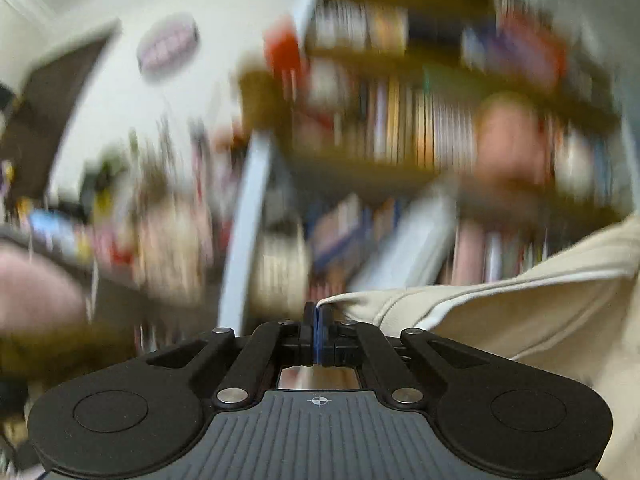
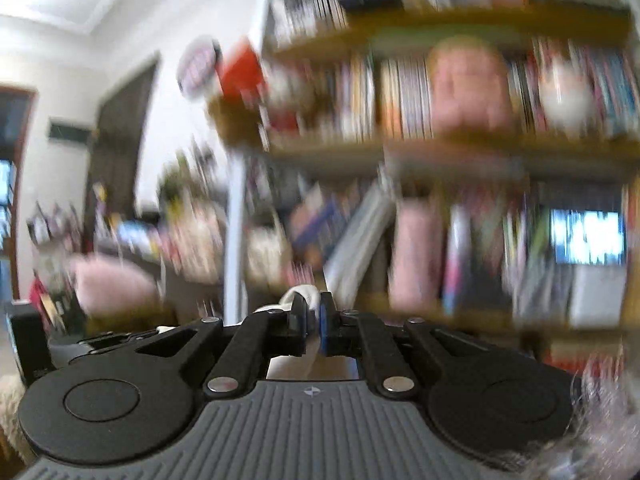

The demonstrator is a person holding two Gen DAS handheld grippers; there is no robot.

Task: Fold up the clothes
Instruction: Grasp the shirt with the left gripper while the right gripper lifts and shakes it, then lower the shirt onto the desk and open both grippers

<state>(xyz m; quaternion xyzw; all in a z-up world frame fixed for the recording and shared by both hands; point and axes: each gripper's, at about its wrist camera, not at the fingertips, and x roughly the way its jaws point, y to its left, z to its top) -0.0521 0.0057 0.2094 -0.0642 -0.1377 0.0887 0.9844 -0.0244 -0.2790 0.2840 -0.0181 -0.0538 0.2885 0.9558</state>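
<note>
Both wrist views look level along their claws at the same blurred bookshelf (image 1: 400, 128), the right nearer.

cream garment lifted in the air

a cream, off-white garment (image 1: 520, 312) with stitched seams and a lighter band along one edge is raised off any surface. in the left wrist view its pointed corner is pinched at the lower middle, and the cloth spreads out to the right in soft folds. in the right wrist view only a small bunched white piece (image 2: 306, 294) shows, pinched tight.
</note>
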